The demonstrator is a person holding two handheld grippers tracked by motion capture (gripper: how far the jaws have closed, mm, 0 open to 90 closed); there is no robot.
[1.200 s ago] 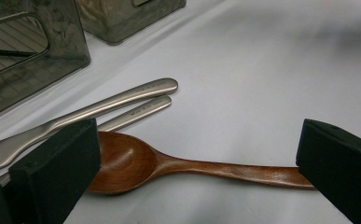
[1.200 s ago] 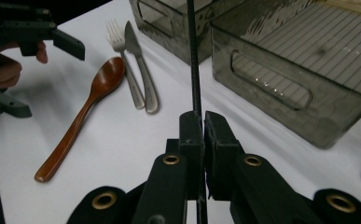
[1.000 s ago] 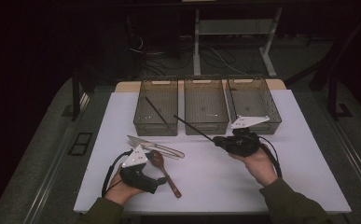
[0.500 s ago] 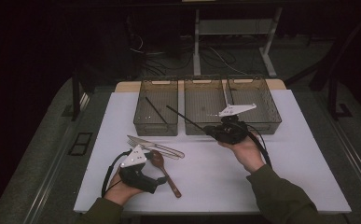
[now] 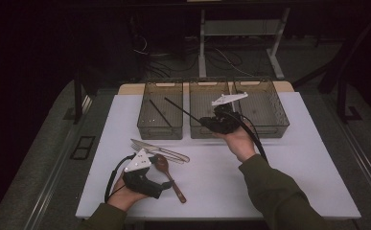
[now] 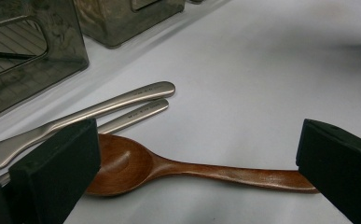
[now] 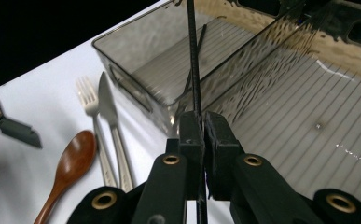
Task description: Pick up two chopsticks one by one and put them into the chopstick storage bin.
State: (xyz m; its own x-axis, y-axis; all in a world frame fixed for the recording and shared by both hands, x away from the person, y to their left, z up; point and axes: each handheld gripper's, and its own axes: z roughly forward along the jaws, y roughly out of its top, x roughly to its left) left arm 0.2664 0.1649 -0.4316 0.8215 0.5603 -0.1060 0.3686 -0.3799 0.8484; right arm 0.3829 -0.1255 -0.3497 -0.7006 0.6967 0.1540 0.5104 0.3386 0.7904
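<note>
My right gripper [image 5: 203, 120] [image 7: 203, 135] is shut on a thin black chopstick [image 5: 183, 111] [image 7: 193, 60]. The stick points up and left, its far end over the left bin [image 5: 160, 132]. A second black chopstick [image 5: 160, 112] [image 7: 199, 37] lies inside that bin. My left gripper [image 5: 166, 187] [image 6: 194, 158] rests open near the table's front left. Its jaws stand wide on either side of a wooden spoon [image 5: 171, 177] [image 6: 178, 170] that lies flat, and they do not press on it.
A steel knife [image 6: 122, 100] and fork [image 5: 159, 151] lie side by side just beyond the spoon. Three smoky clear bins stand in a row at the back: the left one, a middle bin [image 5: 207, 86] and a right bin [image 5: 269, 110]. The table top [image 5: 293, 167] is white.
My right hand has carried the chopstick left and toward the bins, rising a little. The left hand and the cutlery have stayed put.
</note>
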